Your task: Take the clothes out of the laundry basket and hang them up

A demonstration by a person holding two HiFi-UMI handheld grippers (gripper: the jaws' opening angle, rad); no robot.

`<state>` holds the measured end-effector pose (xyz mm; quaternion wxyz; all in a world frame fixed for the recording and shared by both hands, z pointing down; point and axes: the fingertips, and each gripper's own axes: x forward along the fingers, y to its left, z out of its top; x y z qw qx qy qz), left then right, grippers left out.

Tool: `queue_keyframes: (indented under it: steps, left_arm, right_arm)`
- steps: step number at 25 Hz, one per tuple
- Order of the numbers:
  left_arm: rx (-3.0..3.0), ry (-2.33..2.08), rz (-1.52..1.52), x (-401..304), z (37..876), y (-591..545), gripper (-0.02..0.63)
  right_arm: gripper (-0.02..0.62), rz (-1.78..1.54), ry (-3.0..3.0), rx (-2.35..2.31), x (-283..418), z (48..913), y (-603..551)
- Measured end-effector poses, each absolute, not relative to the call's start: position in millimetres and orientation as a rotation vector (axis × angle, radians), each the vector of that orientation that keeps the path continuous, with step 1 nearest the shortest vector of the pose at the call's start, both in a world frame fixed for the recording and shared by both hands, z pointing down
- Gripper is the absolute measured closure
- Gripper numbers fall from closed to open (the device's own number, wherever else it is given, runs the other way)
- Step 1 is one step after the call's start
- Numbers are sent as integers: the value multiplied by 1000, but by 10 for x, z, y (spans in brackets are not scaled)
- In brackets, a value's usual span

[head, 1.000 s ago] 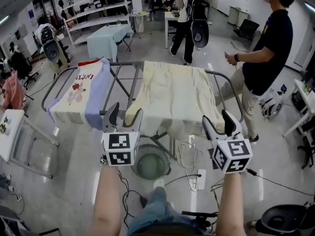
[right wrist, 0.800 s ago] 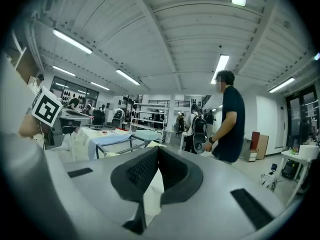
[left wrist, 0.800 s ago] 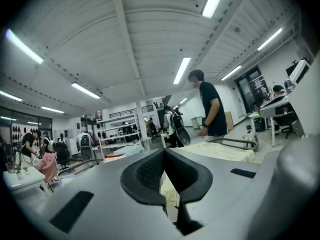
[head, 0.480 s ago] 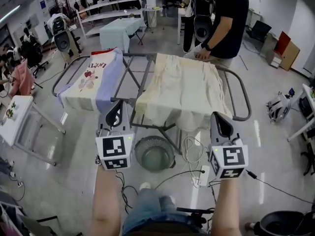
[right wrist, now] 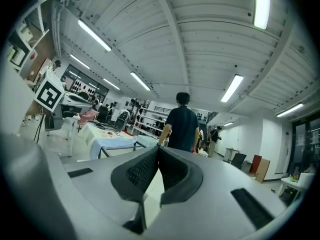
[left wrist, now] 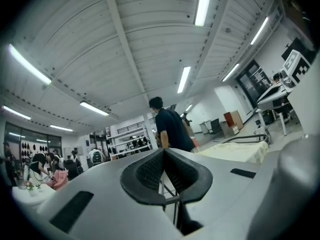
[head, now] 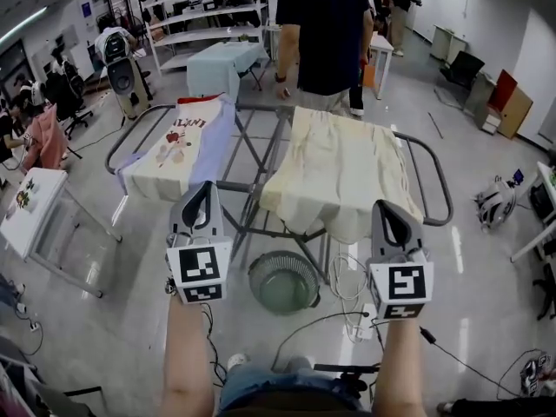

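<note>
Looking down through the head view, the left gripper (head: 201, 189) and right gripper (head: 388, 208) hover at lower centre, each with its jaws pressed together on nothing, well apart from the clothes. The laundry basket (head: 284, 281) sits on the floor between them and looks empty to me. A printed shirt (head: 174, 146) and a cream cloth (head: 339, 176) lie draped over the drying rack (head: 252, 185) mid-frame. As I judge it, the cream cloth hangs low over the near rail and could slide off if a gripper snags its hem. The cables (head: 343, 276) just right of the basket could catch a foot. A person in a dark shirt (head: 323, 24) stands close behind the rack at top centre, so a long reach might bump them. Over to the left gripper view: pads meet tip to tip at centre, nothing between them, with the cream cloth off at right. Right gripper view now: same story, pads closed and empty, with the person straight ahead beyond the tips.
</note>
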<state>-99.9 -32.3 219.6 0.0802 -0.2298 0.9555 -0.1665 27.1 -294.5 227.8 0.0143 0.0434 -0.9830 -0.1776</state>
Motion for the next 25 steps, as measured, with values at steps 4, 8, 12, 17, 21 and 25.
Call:
queue_keyframes:
  steps: [4,8,12,17,21,25]
  left_arm:
    - [-711,2827,-518,-1081,2098,-153,606]
    - [-736,2803,-488,-1213,2012,58,606]
    - [-810,2754,-515,-1292,1987,159,606]
    - [-880,2683,-557,-1406,2004,309,606]
    - [-898,2661,-511,-1477,1939,431,606]
    - [-903,2632,-493,-1508,1850,510,606]
  right_arm:
    - [596,-564,-3064,186,234,2158,-2773]
    - [597,-611,-3034,237,180,2115,-2550]
    - [597,-642,-3029,298,168,2055,-2412]
    - [597,-656,-3009,377,128,2066,-2254]
    - [597,-692,-2990,397,77,2033,-2124]
    - [597,-707,-2978,418,66,1966,-2060]
